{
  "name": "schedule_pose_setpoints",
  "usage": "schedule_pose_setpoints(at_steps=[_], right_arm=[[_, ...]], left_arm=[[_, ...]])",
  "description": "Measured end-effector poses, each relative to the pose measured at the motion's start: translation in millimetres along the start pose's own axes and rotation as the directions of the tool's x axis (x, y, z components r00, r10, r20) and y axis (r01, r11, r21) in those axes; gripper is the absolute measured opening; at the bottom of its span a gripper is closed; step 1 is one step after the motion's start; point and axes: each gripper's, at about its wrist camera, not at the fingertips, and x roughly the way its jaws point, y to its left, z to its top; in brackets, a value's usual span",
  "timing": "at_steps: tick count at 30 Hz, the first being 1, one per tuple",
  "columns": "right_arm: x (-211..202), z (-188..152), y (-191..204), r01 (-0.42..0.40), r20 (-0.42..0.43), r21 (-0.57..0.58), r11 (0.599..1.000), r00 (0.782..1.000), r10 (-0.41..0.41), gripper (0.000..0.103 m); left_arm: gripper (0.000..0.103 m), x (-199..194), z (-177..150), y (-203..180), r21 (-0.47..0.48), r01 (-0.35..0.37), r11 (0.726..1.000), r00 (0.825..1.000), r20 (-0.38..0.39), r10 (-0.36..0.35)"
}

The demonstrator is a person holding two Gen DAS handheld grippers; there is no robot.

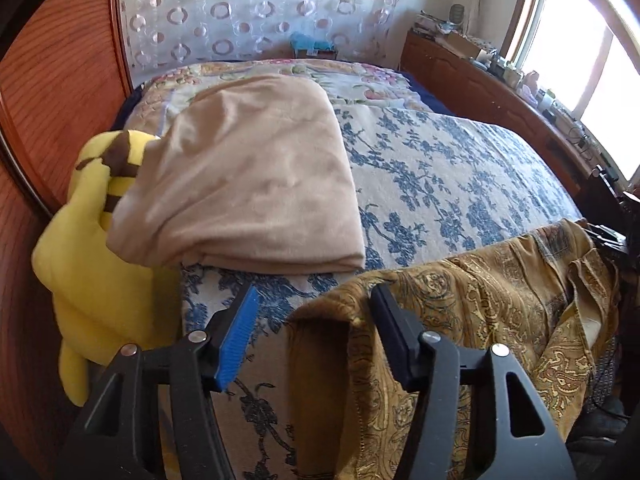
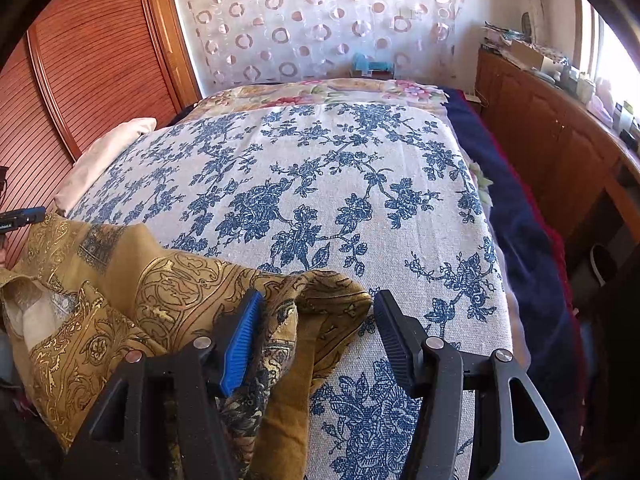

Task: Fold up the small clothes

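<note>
In the left wrist view, a gold paisley garment (image 1: 480, 304) is seen draped over the near edge of the bed (image 1: 440, 176), filling the lower right of the frame. The left gripper (image 1: 316, 320) is held over the garment's left end: the jaws are spread, a fold of the cloth lies between them, the black finger (image 1: 394, 332) rests against the cloth and the blue pad (image 1: 236, 344) stands clear of it over the bedspread. Nothing is clamped. A folded beige blanket (image 1: 248, 184) is laid across the blue floral bedspread at centre left, and a yellow plush toy (image 1: 92, 264) with brown stripes is wedged between the blanket and the wooden panel at the left edge. A cluttered wooden sideboard (image 1: 480, 80) runs under the window at upper right.

In the right wrist view, the same garment (image 2: 120, 304) is bunched in the lower left of the frame, at the near edge of the bed (image 2: 320, 184). The right gripper (image 2: 316, 320) is positioned at the garment's right end; a bunched corner lies between the parted jaws, touching the blue pad (image 2: 240, 344), while the black finger (image 2: 394, 332) stands apart over the bedspread. The corner is not pinched. The other gripper's blue tip (image 2: 24, 216) is visible at the left edge, with a small white label on it too blurred to be read. No legible writing or brand is shown elsewhere.
</note>
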Motion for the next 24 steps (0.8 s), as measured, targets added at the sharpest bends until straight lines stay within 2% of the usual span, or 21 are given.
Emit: schedule_pose_setpoints(at_steps=[6,10,11,12,13,14,15,17,20,24], right_arm=[[3,-1,3,0.007,-0.003,-0.019,1.000,1.000,-0.007,0.060],[4,0,8,0.017,-0.009,-0.048,0.999,1.000,-0.018,0.057],[5,-1,10,0.011,-0.010,-0.058,0.998,1.000,-0.012,0.050],[5,0,13,0.000,-0.011,-0.067,0.998,1.000,-0.001,0.039],[4,-1,16,-0.022,-0.016,-0.076,0.997,1.000,0.021,0.031],[4,-1,18,-0.037,-0.023,-0.081,0.996,0.999,0.036,0.019],[3,-2,21,-0.040,-0.027,-0.086,0.996,0.999,0.038,0.012],[-2,-4,24,-0.045,-0.018,-0.093,0.995,0.999,0.043,0.009],[-21,-9,27,-0.059,0.031,-0.085,0.995,0.998,0.062,0.008],[-64,-11,29,-0.063,0.136,-0.076,0.995,0.988,0.073,0.007]], left_arm=[[0.052,16,-11,-2,-0.009,0.029,1.000,0.998,-0.054,-0.030],[0.048,15,-13,-3,0.000,0.028,1.000,0.998,-0.048,-0.028],[0.042,15,-13,-4,0.002,0.028,1.000,0.999,-0.047,-0.027],[0.026,14,-14,-5,0.009,0.035,0.999,0.998,-0.047,-0.034],[0.018,14,-16,-7,0.009,0.076,0.997,0.996,-0.055,-0.076],[0.014,13,-17,-9,0.008,0.085,0.996,0.995,-0.053,-0.084],[0.011,11,-18,-12,0.016,0.075,0.997,0.996,-0.043,-0.074],[0.010,2,-21,-19,0.036,0.066,0.997,0.998,-0.018,-0.065],[0.009,-27,-26,-26,0.027,0.081,0.996,0.995,0.058,-0.083],[0.008,-71,-30,-37,0.035,0.105,0.994,0.981,0.162,-0.110]])
